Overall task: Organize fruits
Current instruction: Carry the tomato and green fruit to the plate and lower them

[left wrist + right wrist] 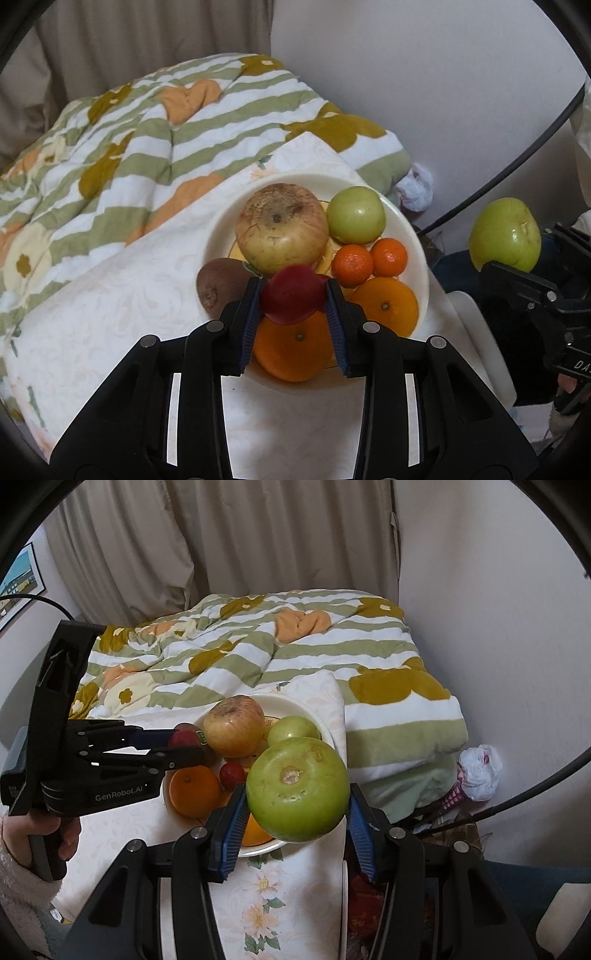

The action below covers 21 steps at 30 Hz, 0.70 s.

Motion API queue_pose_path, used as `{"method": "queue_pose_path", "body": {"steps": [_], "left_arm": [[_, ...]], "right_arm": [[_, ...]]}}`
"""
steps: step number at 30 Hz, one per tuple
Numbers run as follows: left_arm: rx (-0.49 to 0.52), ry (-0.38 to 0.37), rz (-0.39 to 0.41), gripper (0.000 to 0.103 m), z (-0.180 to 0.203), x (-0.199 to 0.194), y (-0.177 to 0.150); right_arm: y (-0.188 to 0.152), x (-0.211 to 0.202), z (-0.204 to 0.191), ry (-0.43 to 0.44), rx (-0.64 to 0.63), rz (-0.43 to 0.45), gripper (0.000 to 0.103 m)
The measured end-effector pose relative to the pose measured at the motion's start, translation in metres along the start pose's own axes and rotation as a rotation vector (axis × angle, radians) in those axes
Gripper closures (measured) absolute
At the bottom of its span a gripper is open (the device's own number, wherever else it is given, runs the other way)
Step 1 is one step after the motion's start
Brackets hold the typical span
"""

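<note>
A white plate [413, 236] on a cloth-covered table holds a large yellow-red apple [280, 227], a green apple [354, 216], two mandarins [369, 260], two oranges [384, 304] and a kiwi [218, 286] at its left rim. My left gripper [293, 295] is shut on a small red fruit [291, 291], held just above the plate's near side. My right gripper [295, 805] is shut on a big green apple [297, 788], held in the air right of the plate [325, 731]. In the right wrist view the left gripper [184, 746] reaches in from the left.
A floral white tablecloth [280, 886] covers the table. A striped green and white quilt [129, 147] lies behind the plate. A crumpled white plastic bag [480, 771] and black cables [517, 797] lie to the right near the wall. A curtain [258, 535] hangs behind.
</note>
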<state>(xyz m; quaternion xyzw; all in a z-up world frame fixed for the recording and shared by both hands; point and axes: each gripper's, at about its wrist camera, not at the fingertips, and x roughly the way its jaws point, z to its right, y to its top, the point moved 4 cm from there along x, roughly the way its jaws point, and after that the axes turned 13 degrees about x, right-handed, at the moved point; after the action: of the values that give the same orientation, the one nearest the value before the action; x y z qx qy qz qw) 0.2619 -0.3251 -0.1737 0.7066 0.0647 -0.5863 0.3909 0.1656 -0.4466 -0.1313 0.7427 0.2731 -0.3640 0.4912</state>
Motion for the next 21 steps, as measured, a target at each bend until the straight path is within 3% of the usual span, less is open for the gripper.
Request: {"method": "queue_pose_path", "body": {"steps": [4,5,6,7,21], "left_arm": [[-0.009,0.009,-0.003,0.060,-0.003,-0.005,-0.001],[-0.010,0.011,-0.004,0.049,-0.004,-0.007,-0.002],[-0.010,0.012,-0.005,0.020,-0.005,-0.008,-0.002],[-0.010,0.014,-0.001,0.002,-0.006,-0.011,-0.003],[-0.070,0.143,0.017,0.000,-0.024,-0.059,-0.033]], "right_arm": [[0.001,0.000,0.002,-0.002,0.009,0.004,0.055],[0.002,-0.001,0.002,-0.002,0.009,0.006,0.055],[0.002,-0.001,0.002,-0.002,0.009,0.007,0.055],[0.002,-0.002,0.001,0.000,0.009,0.009,0.055],[0.007,0.006,-0.024,0.064,-0.088,-0.003,0.055]]}}
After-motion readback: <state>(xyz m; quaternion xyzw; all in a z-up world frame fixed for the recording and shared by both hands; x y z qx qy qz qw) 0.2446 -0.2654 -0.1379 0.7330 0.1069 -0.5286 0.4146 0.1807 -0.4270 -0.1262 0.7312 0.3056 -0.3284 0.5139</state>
